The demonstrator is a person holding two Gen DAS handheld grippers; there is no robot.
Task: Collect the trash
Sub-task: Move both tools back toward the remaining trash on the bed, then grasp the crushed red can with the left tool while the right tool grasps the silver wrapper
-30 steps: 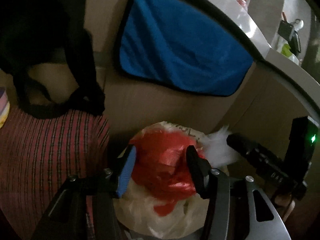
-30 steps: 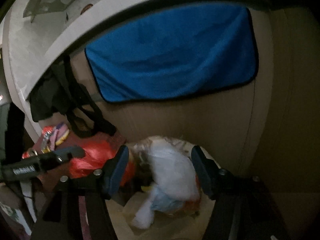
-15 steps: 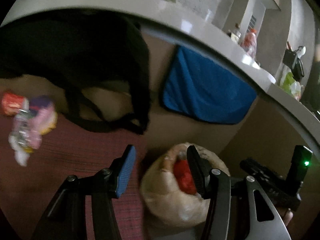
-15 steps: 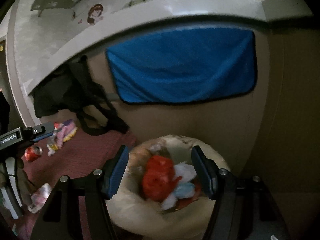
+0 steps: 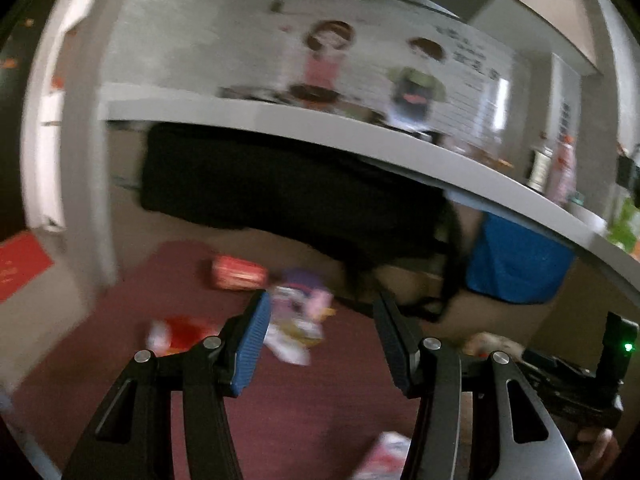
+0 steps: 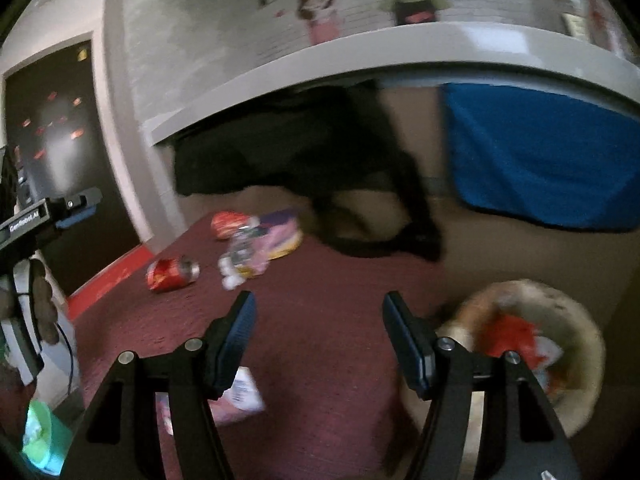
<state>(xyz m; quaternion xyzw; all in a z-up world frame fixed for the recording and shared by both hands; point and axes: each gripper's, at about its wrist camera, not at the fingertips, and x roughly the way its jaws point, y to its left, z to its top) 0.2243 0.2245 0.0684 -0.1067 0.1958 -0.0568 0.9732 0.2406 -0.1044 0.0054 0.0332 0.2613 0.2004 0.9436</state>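
Jaws of the left gripper [image 5: 320,320] and right gripper [image 6: 316,320] stand wide apart, holding nothing. A crushed red can [image 6: 172,274] and snack wrappers [image 6: 260,242] lie on the maroon carpet [image 6: 332,304]; the trash bag [image 6: 576,344] sits at right.

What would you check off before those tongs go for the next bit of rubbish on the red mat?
1. Left tongs empty and open: ok.
2. Right tongs empty and open: ok.
3. Trash bag mouth open, already holding red and white scraps: ok.
4. Rubbish still to collect: crushed red can and colourful wrappers lie on the red mat: ok.
5. Pale packet lying just under the right tongs, partly hidden by a finger: cannot tell how it lies.
6. Sharp view for aiming: both pictures are blurred: not ok.
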